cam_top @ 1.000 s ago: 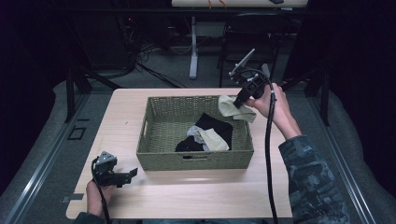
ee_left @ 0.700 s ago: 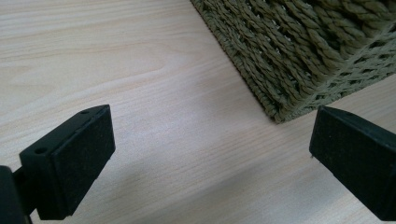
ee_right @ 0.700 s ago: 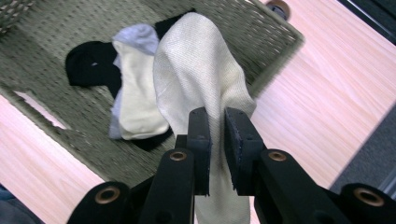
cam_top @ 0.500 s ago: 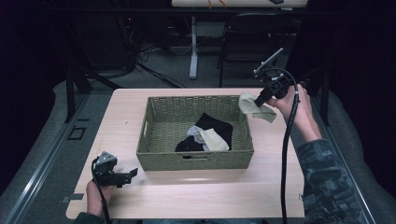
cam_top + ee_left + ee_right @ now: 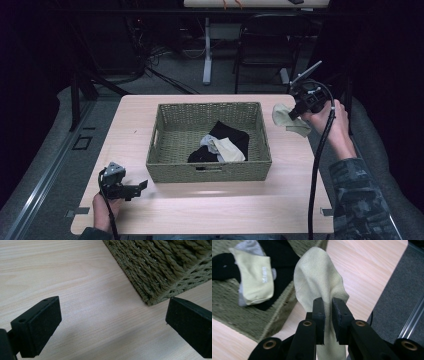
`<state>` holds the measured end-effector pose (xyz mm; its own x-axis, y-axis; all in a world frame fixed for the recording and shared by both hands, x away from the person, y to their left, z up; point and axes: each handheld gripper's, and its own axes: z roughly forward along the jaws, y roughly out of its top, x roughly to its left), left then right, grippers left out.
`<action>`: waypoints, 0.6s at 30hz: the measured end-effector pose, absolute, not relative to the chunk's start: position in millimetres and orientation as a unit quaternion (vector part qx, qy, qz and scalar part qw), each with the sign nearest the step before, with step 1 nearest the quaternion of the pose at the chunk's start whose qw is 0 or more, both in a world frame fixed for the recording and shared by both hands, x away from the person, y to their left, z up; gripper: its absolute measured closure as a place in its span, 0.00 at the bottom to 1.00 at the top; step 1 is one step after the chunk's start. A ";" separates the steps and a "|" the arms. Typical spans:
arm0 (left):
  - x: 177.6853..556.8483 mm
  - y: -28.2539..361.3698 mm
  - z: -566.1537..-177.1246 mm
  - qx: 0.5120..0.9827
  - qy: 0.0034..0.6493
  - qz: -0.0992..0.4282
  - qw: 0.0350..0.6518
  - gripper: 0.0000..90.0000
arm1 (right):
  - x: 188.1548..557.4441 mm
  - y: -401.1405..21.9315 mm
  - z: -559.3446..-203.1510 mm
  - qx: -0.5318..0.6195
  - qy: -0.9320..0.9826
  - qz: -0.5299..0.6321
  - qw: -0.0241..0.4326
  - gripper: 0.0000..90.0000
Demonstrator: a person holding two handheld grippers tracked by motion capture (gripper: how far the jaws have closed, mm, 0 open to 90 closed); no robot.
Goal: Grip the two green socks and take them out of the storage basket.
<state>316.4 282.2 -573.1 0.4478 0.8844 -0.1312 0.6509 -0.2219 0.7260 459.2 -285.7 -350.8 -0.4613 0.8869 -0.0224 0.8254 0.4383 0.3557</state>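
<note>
the right gripper [image 5: 296, 111] is hanging above the right side of the worktop [image 5: 210, 210], just right of the woven basket [image 5: 165, 165], its fingers [image 5: 318, 312] clamped on a pale yellow sock [image 5: 287, 120] that is dangling in the air beside the basket's right wall. in the right gripper view the pale yellow sock [image 5: 317, 285] is rising between the two fingers, with the basket [image 5: 249, 320] lying to its left. inside the basket a second pale yellow sock [image 5: 230, 150], a grey sock [image 5: 209, 142] and black socks [image 5: 232, 134] are lying in a heap. the left gripper [image 5: 137, 187] is resting low at the near left of the worktop, its fingers [image 5: 40, 325] standing wide apart and holding nothing, pointing toward the basket's near left corner [image 5: 152, 300].
</note>
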 end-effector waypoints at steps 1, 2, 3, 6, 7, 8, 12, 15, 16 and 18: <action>316.4 282.1 -573.3 0.765 0.501 0.159 0.372 0.00 | 458.3 -288.6 -354.1 0.515 0.838 0.149 0.105 0.90; 316.3 281.9 -573.2 0.765 0.502 0.159 0.372 0.01 | 457.9 -291.9 -357.1 0.518 0.836 0.147 0.104 0.90; 316.2 281.8 -573.1 0.765 0.502 0.159 0.372 0.01 | 456.8 -298.6 -363.8 0.524 0.832 0.147 0.104 0.90; 316.4 281.6 -573.2 0.764 0.502 0.159 0.372 0.01 | 455.4 -304.0 -371.4 0.531 0.828 0.143 0.105 0.90; 316.5 281.7 -573.1 0.765 0.502 0.157 0.371 0.01 | 454.7 -306.8 -375.1 0.532 0.829 0.141 0.103 0.90; 316.6 281.6 -573.2 0.765 0.502 0.157 0.371 0.01 | 453.9 -309.6 -378.6 0.532 0.829 0.140 0.100 0.90; 316.6 281.0 -573.3 0.766 0.501 0.158 0.371 0.01 | 449.4 -318.9 -394.1 0.544 0.821 0.143 0.095 0.90; 316.7 281.0 -573.1 0.766 0.501 0.157 0.370 0.01 | 447.1 -324.0 -405.7 0.548 0.819 0.147 0.088 0.90; 316.6 280.9 -573.0 0.766 0.502 0.158 0.369 0.01 | 446.5 -324.7 -409.0 0.550 0.818 0.146 0.087 0.90; 316.6 280.9 -573.0 0.766 0.502 0.159 0.369 0.01 | 445.4 -326.7 -419.5 0.553 0.816 0.143 0.086 0.90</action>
<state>316.6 280.9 -573.0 0.4464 0.8858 -0.1270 0.6519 -0.2247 0.7243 445.4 -326.7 -419.5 -0.3730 0.9276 0.0177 0.8783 0.3469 0.3289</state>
